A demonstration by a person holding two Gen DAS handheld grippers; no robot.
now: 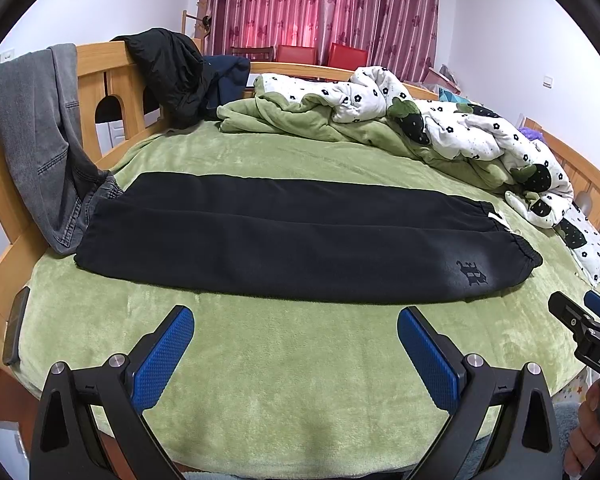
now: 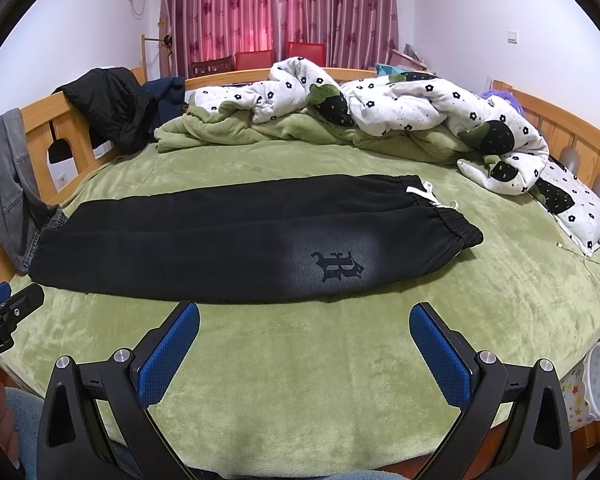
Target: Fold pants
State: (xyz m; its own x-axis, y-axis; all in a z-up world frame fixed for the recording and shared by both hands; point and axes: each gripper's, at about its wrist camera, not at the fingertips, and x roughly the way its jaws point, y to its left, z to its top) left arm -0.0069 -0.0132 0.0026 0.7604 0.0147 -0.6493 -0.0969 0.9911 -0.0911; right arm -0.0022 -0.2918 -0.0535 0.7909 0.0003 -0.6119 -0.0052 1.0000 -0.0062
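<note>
Both tongs released and empty – left gripper (image 1: 296, 330) and right gripper (image 2: 304, 326) hovering just short of the black pants (image 1: 284, 236) laid lengthwise on the green blanket (image 1: 300, 380).

Both views are evenly and fairly brightly lit; daylight glows red through the curtains (image 1: 320, 12) at the back; shadows on the bedspread (image 2: 300, 360) are soft; a pale patch of glare washes the black pants (image 2: 332, 248); fisheye distortion bends the bed frame (image 1: 100, 76); dark vignettes fill the corners; focus is sharp.
</note>
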